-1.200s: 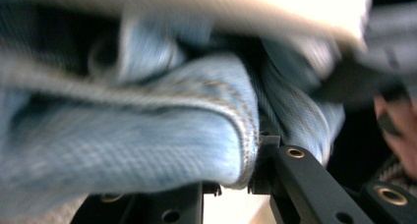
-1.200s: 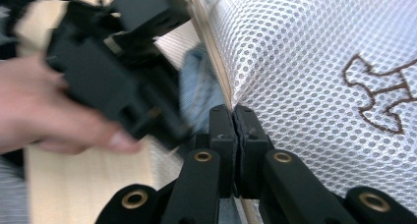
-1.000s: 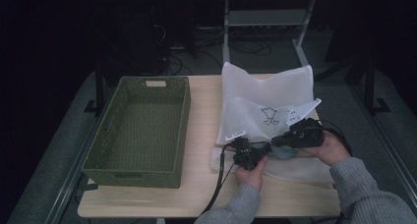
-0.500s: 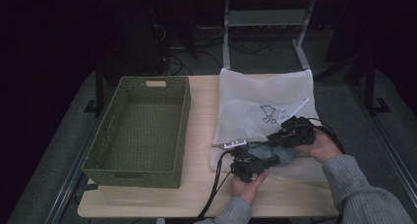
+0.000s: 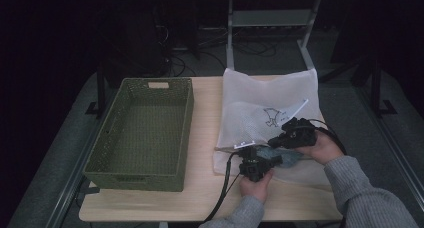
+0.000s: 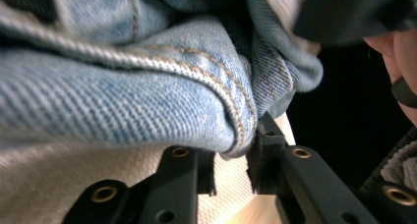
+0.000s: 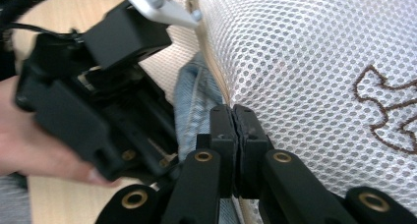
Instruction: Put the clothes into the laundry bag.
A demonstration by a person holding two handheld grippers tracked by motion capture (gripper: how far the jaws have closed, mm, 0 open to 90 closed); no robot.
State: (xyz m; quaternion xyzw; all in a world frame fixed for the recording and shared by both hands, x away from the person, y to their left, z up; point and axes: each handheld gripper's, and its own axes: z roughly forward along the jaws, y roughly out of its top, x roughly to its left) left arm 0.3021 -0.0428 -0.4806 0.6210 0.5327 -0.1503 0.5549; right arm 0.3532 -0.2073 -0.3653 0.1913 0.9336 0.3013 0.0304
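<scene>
1. The blue denim garment lies bunched at the mouth of the white mesh laundry bag, at the near right of the wooden table.
2. The left gripper has its jaws slightly apart around a stitched denim fold, pinching it at most lightly.
3. The right gripper has its jaws pressed together on the bag's edge.
4. Risk, as I judge it: the fold may slip free, or the mesh may snag and tear under pulling.
5. The green woven basket stands well apart to the left.
</scene>
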